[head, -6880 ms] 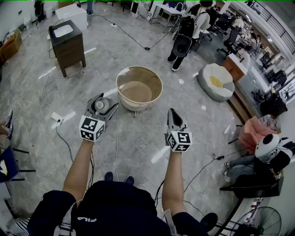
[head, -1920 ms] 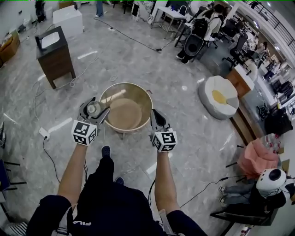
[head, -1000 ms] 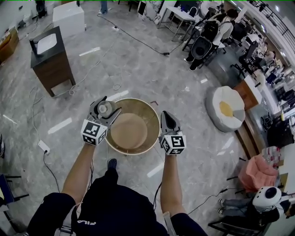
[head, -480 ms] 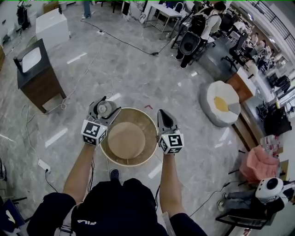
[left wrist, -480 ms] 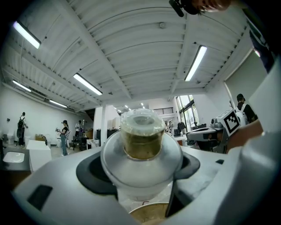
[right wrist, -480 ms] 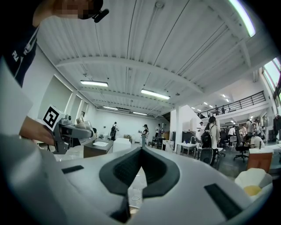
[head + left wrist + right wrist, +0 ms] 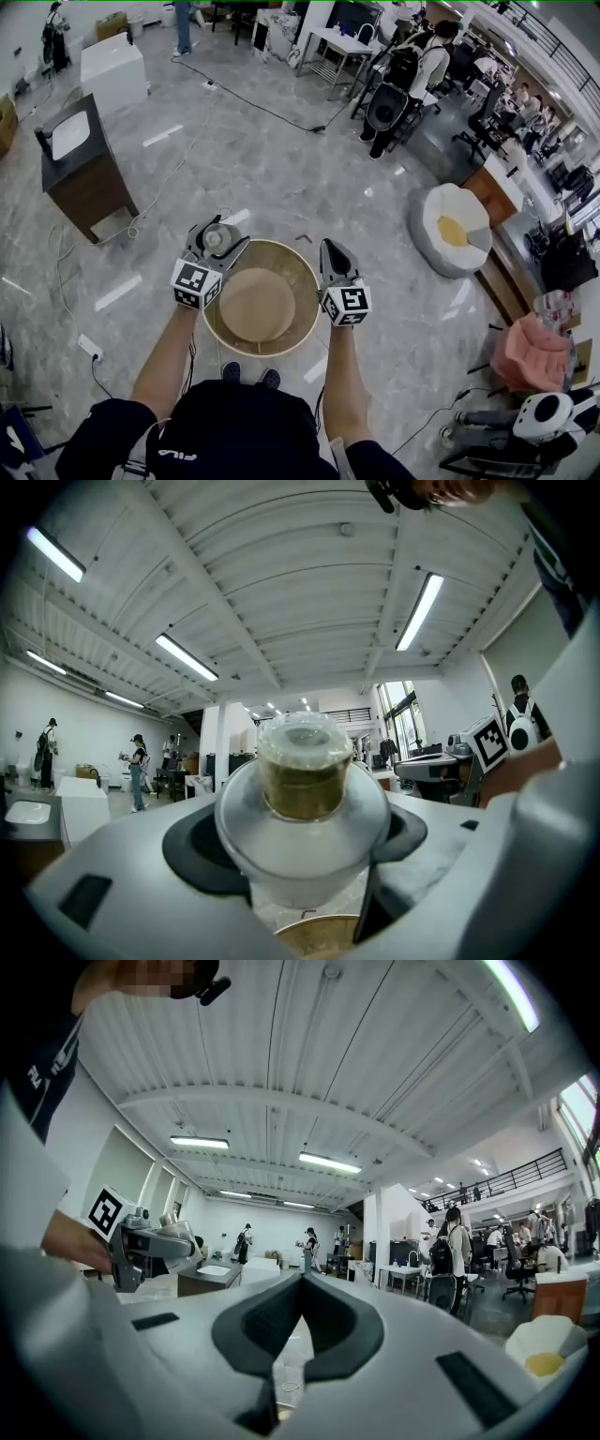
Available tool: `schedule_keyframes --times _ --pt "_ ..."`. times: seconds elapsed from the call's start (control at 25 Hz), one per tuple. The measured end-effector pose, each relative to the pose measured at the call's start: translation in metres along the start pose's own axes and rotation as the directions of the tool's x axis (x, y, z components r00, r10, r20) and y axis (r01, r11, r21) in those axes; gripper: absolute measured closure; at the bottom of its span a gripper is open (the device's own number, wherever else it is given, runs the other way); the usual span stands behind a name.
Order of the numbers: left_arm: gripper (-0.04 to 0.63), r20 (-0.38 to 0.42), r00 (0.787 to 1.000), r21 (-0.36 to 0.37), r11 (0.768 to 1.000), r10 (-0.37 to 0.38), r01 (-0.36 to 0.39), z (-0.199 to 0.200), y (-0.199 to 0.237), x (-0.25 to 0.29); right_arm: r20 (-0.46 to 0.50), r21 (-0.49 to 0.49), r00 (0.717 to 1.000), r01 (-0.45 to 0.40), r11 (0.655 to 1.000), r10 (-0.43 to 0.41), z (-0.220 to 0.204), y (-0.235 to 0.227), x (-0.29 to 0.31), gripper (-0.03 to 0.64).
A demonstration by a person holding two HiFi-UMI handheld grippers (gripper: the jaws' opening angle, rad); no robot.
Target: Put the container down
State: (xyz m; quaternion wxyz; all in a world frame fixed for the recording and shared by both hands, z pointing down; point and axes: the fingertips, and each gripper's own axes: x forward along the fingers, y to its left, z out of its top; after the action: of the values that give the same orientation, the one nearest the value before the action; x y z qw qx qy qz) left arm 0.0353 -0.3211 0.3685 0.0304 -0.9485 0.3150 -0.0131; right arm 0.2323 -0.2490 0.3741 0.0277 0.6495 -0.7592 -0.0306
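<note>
A small clear lidded container (image 7: 216,238) with brownish contents sits between the jaws of my left gripper (image 7: 218,242), which is shut on it. In the left gripper view the container (image 7: 304,769) stands upright, filling the middle. A round wooden table with a raised rim (image 7: 302,323) lies directly below me. The left gripper hangs over its far left rim. My right gripper (image 7: 332,251) is over the far right rim, shut with nothing in it; its dark pads (image 7: 323,1330) meet in the right gripper view.
A dark wooden cabinet with a white basin (image 7: 82,178) stands at the left, a white cabinet (image 7: 111,69) behind it. Cables (image 7: 141,220) run over the grey marble floor. A white and yellow beanbag (image 7: 453,230) lies to the right. People stand by desks at the back (image 7: 392,86).
The person has walked up to the round table, which went from well ahead to right under the grippers. The left gripper has kept hold of the container; the right stayed shut.
</note>
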Motion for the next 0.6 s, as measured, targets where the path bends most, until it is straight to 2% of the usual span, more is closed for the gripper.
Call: schedule_keyframes --times 0.4,0.6 --pt "0.239 -0.001 1.0 0.028 0.999 0.025 -0.025 0.01 -0.013 0.017 0.01 0.006 1.0 -0.027 1.0 0.027 0.005 -0.026 0.004 0.589" --pt "0.239 -0.003 0.999 0.036 0.999 0.034 -0.034 0.004 -0.018 0.017 0.012 0.02 0.999 -0.044 0.999 0.044 -0.004 -0.024 0.003 0.589"
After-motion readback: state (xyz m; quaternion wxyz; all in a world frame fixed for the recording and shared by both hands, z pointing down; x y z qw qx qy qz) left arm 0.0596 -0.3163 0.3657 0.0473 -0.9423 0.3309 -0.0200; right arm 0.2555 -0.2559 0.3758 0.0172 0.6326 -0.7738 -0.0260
